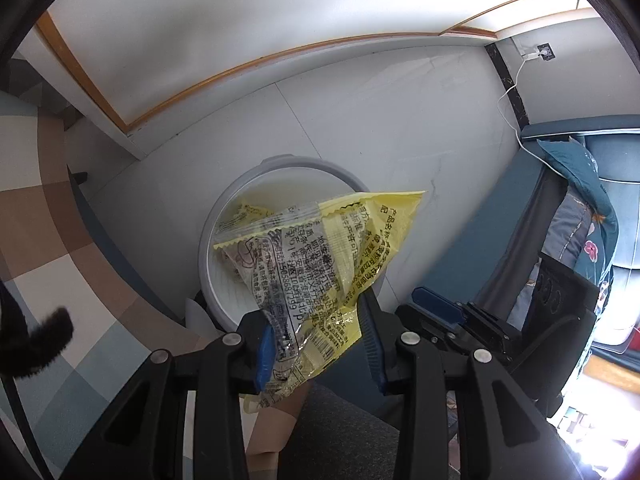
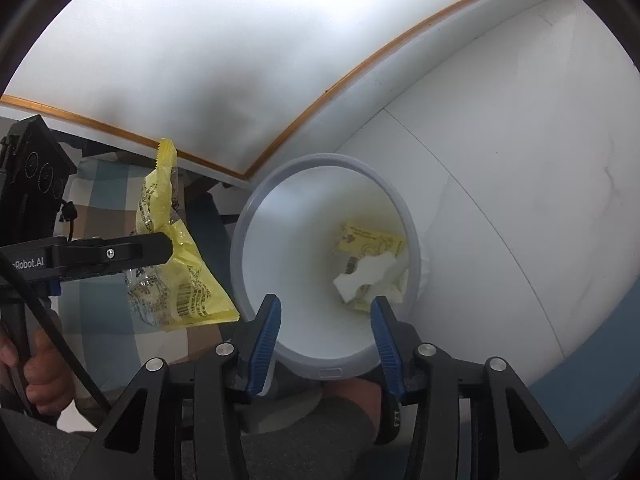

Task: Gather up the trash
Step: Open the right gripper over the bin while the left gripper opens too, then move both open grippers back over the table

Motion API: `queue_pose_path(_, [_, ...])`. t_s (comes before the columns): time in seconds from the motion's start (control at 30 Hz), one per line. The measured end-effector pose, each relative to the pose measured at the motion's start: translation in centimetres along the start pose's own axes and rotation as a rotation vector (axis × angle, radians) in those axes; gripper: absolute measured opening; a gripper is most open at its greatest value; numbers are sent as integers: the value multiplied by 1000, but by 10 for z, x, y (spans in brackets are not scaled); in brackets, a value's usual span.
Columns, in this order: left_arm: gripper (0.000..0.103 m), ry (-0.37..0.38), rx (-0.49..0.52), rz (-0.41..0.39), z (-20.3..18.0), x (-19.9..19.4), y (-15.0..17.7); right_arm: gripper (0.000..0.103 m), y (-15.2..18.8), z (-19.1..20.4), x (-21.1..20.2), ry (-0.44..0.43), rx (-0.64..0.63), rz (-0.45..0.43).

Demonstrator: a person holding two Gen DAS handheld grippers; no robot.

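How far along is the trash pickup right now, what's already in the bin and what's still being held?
Done: a yellow wrapper and crumpled white paper lie in the white bin. The right tool is open and empty over it. In hand: the left tool grips a yellow snack bag. Left: dropping that bag in.

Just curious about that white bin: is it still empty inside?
No. The white bin already holds a yellow wrapper and crumpled white paper at its bottom.

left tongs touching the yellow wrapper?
Touching. The right wrist view shows the left tongs pinching the yellow wrapper beside the bin.
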State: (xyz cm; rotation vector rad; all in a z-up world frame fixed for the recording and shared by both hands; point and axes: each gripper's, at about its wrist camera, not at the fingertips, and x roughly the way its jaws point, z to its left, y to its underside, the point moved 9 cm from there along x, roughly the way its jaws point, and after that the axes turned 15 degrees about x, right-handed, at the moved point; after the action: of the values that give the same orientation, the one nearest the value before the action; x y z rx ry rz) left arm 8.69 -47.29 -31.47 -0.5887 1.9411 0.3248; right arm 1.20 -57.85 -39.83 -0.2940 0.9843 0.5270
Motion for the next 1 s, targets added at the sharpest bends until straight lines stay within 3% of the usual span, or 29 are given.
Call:
queue_pose_path(0.2, [37,-22,29,54,-6,11,-1,52,3,-6,-16,3,29,-34])
queue_pose_path(0.37, [64,-46,22,48,-3,14,-5,52,1,-5,-25,1,17,-64])
queue_pose_path(0.5, [79,-46,30,47,-6,13,-4,52,-4,-4,-23,-14,41,-79])
queue_pose_path(0.8, [82,-52,30,41,-5,12,0,53,-6,-6,-37,-25,49,-106])
queue_pose_path(1.0, [82,-128,19,-98,3,-26,-7,53,-7,-3,-48,-24,41,-121])
